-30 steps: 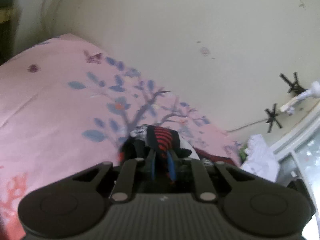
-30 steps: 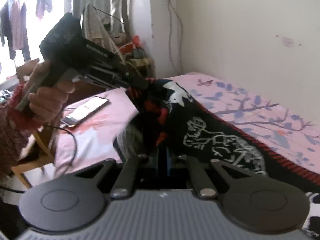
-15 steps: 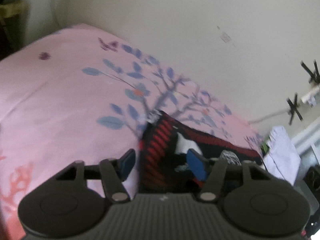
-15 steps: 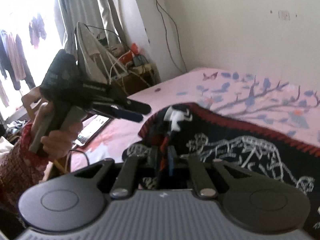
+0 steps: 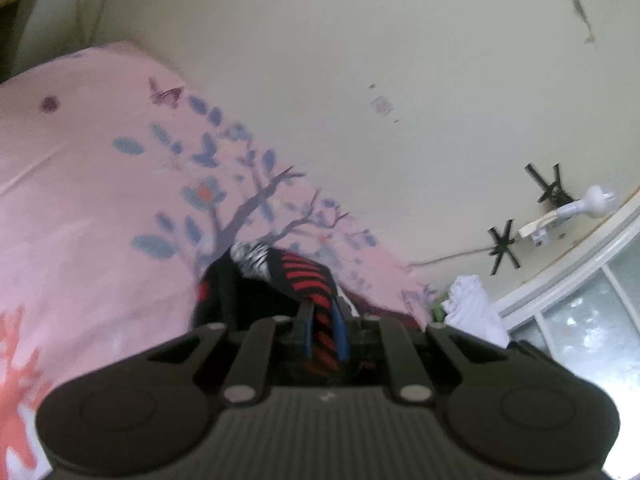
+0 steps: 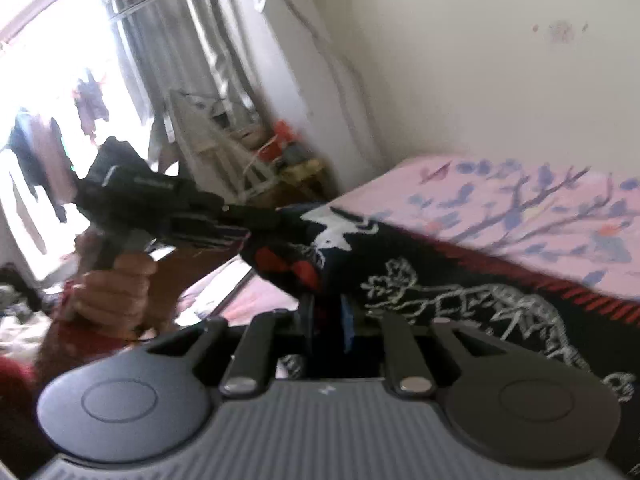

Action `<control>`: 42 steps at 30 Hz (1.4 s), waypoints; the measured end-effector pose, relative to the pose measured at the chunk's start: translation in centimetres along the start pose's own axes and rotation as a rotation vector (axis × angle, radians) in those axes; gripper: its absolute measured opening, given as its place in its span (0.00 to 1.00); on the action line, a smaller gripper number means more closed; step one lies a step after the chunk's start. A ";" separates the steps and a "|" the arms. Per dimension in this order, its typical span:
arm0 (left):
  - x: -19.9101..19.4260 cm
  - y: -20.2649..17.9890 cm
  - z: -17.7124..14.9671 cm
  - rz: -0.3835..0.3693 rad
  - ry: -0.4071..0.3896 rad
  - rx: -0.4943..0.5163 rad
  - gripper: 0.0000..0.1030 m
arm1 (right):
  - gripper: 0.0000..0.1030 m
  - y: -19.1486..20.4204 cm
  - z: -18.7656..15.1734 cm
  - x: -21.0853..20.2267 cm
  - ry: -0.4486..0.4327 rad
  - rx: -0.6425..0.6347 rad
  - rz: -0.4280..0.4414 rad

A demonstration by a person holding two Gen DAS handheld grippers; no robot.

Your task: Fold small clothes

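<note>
A black knitted garment [image 6: 460, 280] with red stripes and a white animal pattern lies partly on the pink flowered bed [image 6: 520, 200]. Its near end is lifted between both grippers. In the left wrist view my left gripper [image 5: 322, 312] is shut on a bunched red-and-black striped edge of the garment [image 5: 288, 276]. The right wrist view shows my right gripper [image 6: 326, 304] with its jaws closing, dark cloth pinched between the pads. The left gripper [image 6: 276, 216] also shows there, held by a hand [image 6: 116, 292], biting the same raised edge just beyond my right fingers.
The bed [image 5: 100, 200] runs along a cream wall. A white cloth pile [image 5: 472, 308] lies by a window [image 5: 580, 320] at the bed's far end. Left of the bed stand a folded rack [image 6: 208, 140], curtains [image 6: 160, 40] and clutter; a flat dark device [image 6: 224, 292] lies below.
Half a second ago the left gripper stood open over the garment; now it is shut on the striped edge again. The right gripper's jaws loosened on the cloth and have narrowed again.
</note>
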State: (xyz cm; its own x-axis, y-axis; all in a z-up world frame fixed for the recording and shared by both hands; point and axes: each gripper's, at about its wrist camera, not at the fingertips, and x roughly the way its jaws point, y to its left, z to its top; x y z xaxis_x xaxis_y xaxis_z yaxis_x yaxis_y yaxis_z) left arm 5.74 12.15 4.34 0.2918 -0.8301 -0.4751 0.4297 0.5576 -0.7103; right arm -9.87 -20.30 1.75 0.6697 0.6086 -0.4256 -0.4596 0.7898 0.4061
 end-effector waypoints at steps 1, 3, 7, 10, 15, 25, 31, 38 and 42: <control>0.2 0.6 -0.6 0.042 0.013 -0.003 0.10 | 0.32 0.1 -0.5 0.8 0.044 -0.018 -0.020; 1.1 2.2 -1.4 0.133 0.058 -0.031 0.11 | 0.48 0.5 -1.3 1.9 0.064 -0.051 -0.072; 1.0 4.0 -1.9 0.245 0.062 -0.083 0.10 | 0.44 0.5 -0.6 1.6 -0.015 -0.004 -0.039; -0.2 2.4 -1.1 0.215 -0.018 -0.045 0.12 | 0.32 0.8 -0.1 2.7 -0.005 0.012 -0.028; 2.0 -1.5 -0.9 0.146 -0.018 0.061 0.16 | 0.28 1.7 -1.4 6.2 0.091 -0.077 -0.131; 10.4 -2.9 -2.9 0.249 0.085 0.218 0.19 | 0.39 -4.0 -5.0 -4.8 0.026 0.079 -0.489; 10.0 -1.8 -2.1 0.239 0.057 0.127 0.10 | 0.54 -4.4 -6.3 -13.4 -0.211 0.220 -0.475; 10.8 -7.7 -4.1 0.061 0.091 0.285 0.11 | 0.61 -9.3 -8.6 -17.2 -0.277 0.486 -0.586; 13.5 -9.1 -6.0 0.063 0.162 0.368 0.11 | 0.60 -11.2 -10.2 -16.3 -0.246 0.605 -0.518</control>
State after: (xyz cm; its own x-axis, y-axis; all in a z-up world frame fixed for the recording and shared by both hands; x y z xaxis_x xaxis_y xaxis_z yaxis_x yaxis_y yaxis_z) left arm 0.61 -4.09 1.24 0.2017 -0.7676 -0.6084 0.7008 0.5470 -0.4578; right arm -21.57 -38.34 -4.09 0.8509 0.0893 -0.5177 0.2880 0.7449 0.6019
